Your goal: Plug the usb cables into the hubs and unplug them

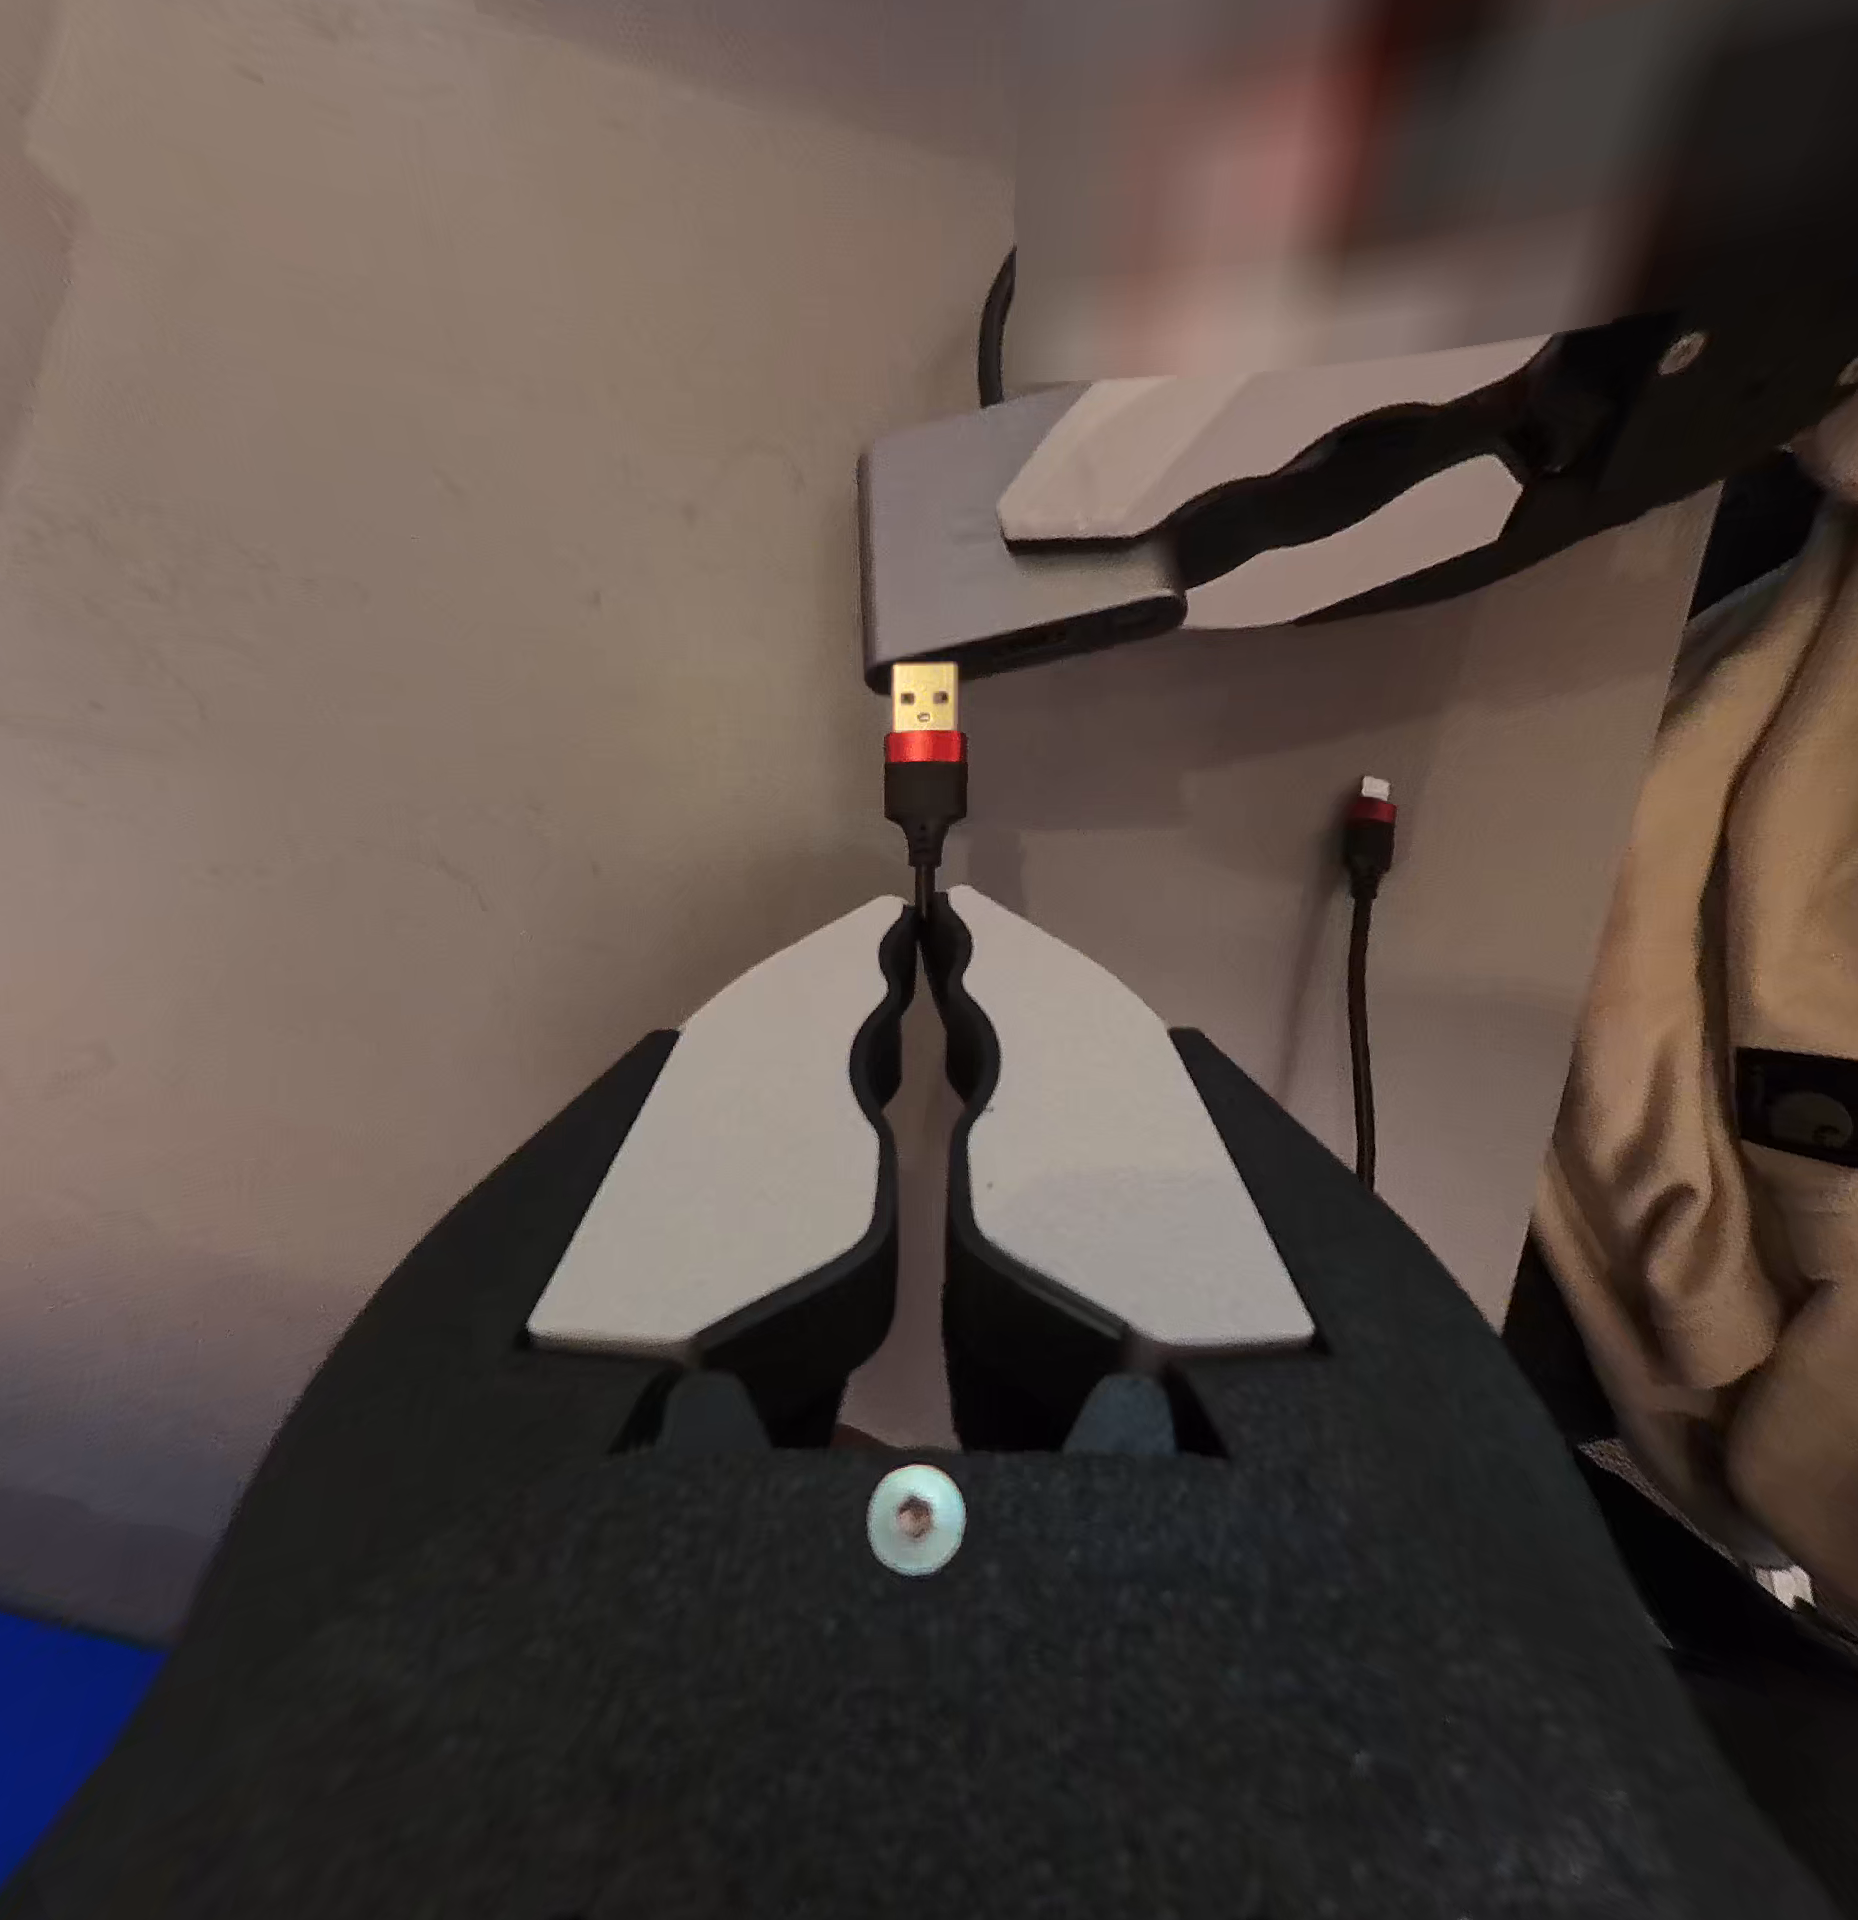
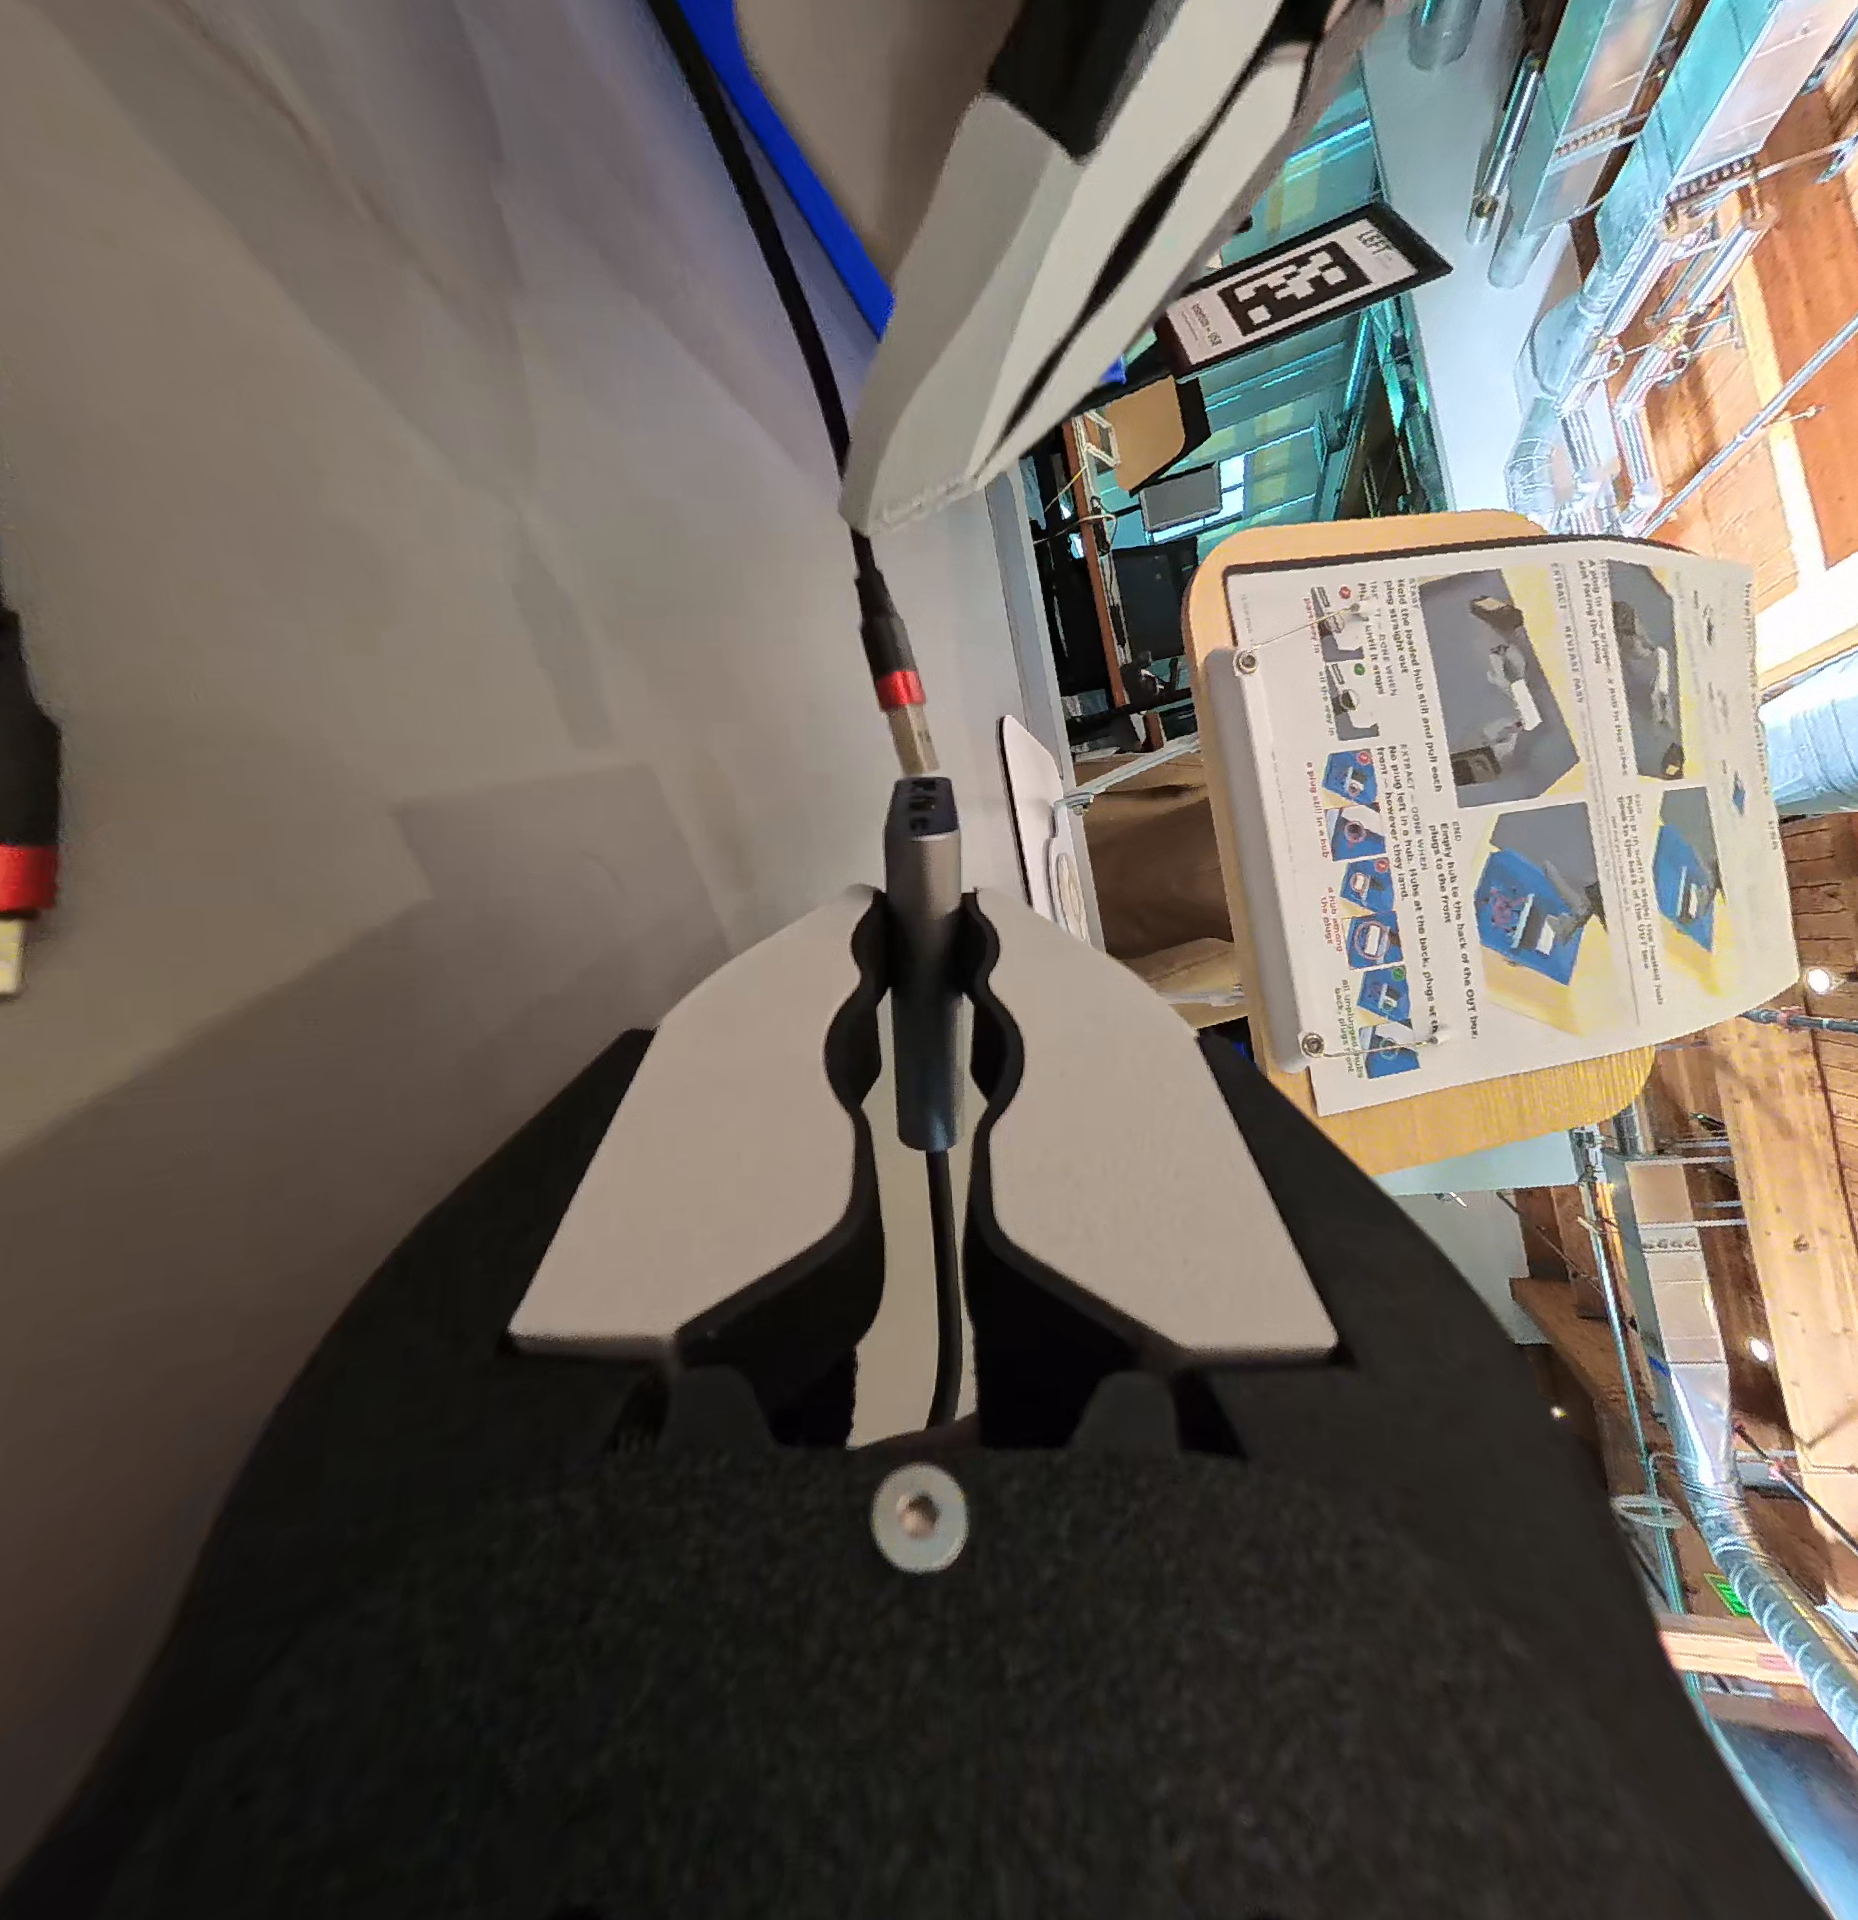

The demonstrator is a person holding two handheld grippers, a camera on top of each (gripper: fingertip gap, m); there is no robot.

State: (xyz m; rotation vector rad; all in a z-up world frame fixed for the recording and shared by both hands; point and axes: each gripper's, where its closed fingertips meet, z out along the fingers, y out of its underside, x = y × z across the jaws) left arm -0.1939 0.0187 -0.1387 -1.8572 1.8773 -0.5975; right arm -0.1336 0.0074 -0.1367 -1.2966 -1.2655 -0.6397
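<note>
Beige sleeve beside the hub shows leftward only.

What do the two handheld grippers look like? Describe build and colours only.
Both match. The left gripper has a black, grainy textured body with a silver screw at its centre and two pale grey flat fingers lined with wavy black pads. The right gripper is the same. A beige sleeve shows nearby.

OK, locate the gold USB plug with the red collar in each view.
Left wrist view: gold USB plug with red collar, centre, tip at the grey metal hub.
Right wrist view: same plug, upper centre, just above the hub's end.
Shared landmark: the hub.
</note>
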